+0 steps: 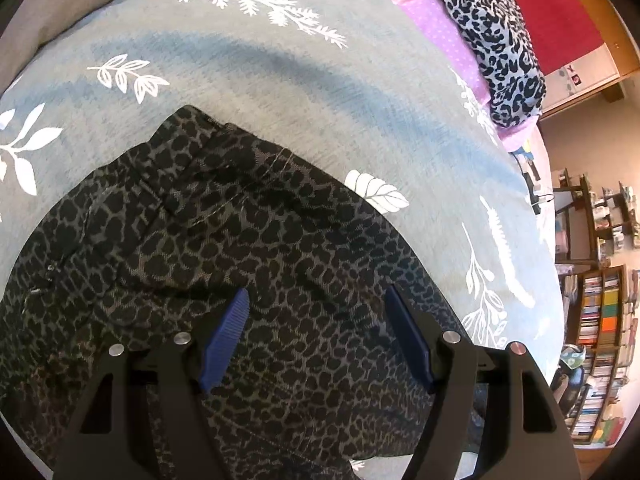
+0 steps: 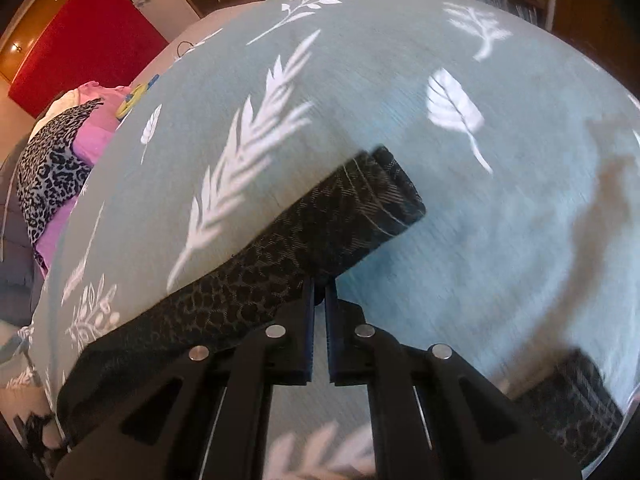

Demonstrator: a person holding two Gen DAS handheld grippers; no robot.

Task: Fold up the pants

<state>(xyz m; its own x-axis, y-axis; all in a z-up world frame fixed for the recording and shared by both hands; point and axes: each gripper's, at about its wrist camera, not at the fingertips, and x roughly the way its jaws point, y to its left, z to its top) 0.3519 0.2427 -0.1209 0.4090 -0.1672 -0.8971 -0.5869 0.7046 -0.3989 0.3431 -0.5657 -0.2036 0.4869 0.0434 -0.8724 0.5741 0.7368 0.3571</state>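
Left wrist view, nearest: left gripper (image 1: 316, 312) with black frame and ribbed blue pads, jaws standing wide apart above dark leopard-print denim pants (image 1: 224, 240), nothing clamped between them. Pants spread flat over grey-green bedcover with white leaf print (image 1: 280, 76), waistband end toward the far side. Farther, at upper right: loose grey leopard-print garment (image 1: 496, 28) heaped on pink dotted cloth (image 1: 440, 24). Beyond the bed edge, right: wooden bookshelves (image 1: 600, 344).

Right wrist view, nearest: right gripper (image 2: 319, 294), jaws drawn almost together, tips pinching the lower edge of one pant leg (image 2: 304, 248). Leg running diagonally from lower left to its hem at centre, over the bedcover. Second dark printed piece at lower right edge, blurred; identity cannot be told. Farther, upper left: red wall panel (image 2: 88, 20).
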